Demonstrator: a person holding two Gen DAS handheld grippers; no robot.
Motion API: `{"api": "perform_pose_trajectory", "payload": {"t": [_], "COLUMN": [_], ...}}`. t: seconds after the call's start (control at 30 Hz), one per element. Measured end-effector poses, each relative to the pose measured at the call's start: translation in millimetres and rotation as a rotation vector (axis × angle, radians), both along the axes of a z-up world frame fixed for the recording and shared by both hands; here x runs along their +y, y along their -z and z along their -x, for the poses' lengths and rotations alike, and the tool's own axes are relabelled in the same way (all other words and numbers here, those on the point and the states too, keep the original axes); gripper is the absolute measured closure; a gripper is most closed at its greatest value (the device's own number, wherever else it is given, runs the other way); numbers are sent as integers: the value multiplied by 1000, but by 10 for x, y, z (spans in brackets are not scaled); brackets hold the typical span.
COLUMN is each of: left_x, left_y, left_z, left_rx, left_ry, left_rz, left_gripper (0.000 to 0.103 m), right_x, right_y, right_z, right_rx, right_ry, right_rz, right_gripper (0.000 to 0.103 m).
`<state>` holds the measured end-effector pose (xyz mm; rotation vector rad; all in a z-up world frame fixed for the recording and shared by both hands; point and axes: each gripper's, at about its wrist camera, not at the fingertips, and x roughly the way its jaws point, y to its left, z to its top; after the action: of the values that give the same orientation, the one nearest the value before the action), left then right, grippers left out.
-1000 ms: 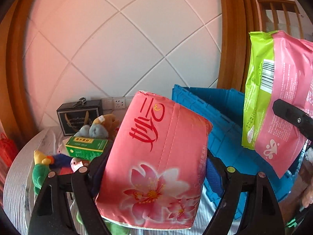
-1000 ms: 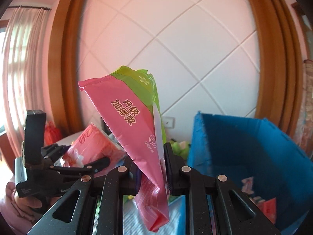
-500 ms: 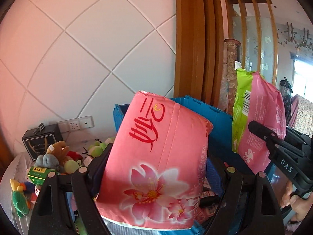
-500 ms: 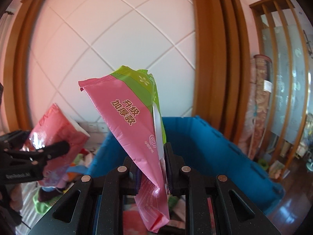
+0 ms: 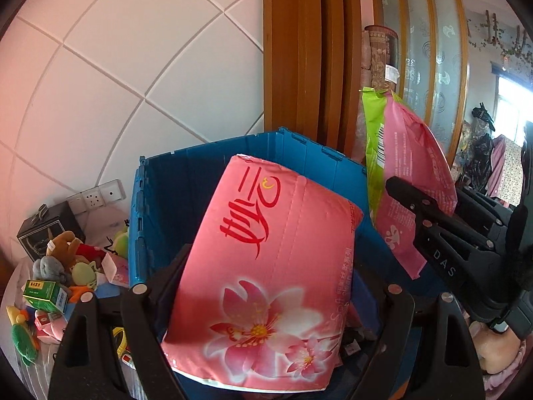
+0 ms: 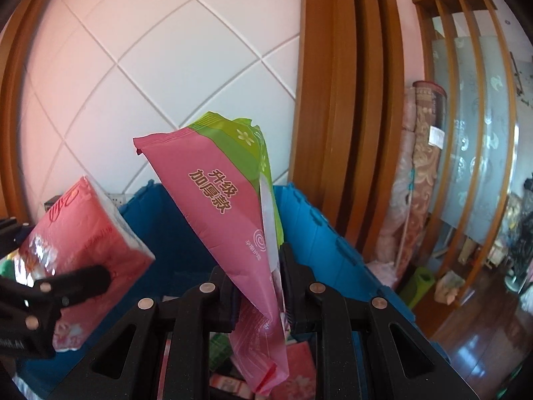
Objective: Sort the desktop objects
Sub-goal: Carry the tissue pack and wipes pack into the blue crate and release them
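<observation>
Tissue pack (image 5: 266, 266) between left jaws

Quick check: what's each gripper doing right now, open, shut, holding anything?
Left gripper: shut on the pink tissue pack, jaws wide.
Right gripper: shut on the pink-and-green wipes packet.

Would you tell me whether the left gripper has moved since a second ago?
Yes. The left gripper, holding the tissue pack, has swung from the toy pile toward the blue crate.

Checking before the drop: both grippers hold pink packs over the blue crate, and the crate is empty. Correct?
Not empty. The right wrist view shows packets already lying in the blue crate, below the pink-and-green pack. Otherwise right: the left gripper holds the pink tissue pack.
</observation>
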<state>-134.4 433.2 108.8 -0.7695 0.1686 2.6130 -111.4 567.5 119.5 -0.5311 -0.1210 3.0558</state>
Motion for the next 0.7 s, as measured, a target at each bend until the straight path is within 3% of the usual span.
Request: {"api": "perform_pose_trajectory", "payload": {"t": [0.2,0.6,0.67,0.7], "left_x": [68,128,147,151], "left_y": [186,222,228,234], "left_z": [154,150,151,155], "left_rx": [-80,-94,-96,-99], "left_ry": [-61,-91,-89,-88], "left_rz": [27,70,81,84], "left_gripper": [15,12,12,12], "right_x": [261,272,284,292], "right_y": [225,235,241,238], "right_z": [290,300,315,312], "right_rx": [-71,-88,-90,-88], "right_ry": [-10,10,20,33], "right_rz": [42,23,15,17], "right_gripper": [82,82,76,62]}}
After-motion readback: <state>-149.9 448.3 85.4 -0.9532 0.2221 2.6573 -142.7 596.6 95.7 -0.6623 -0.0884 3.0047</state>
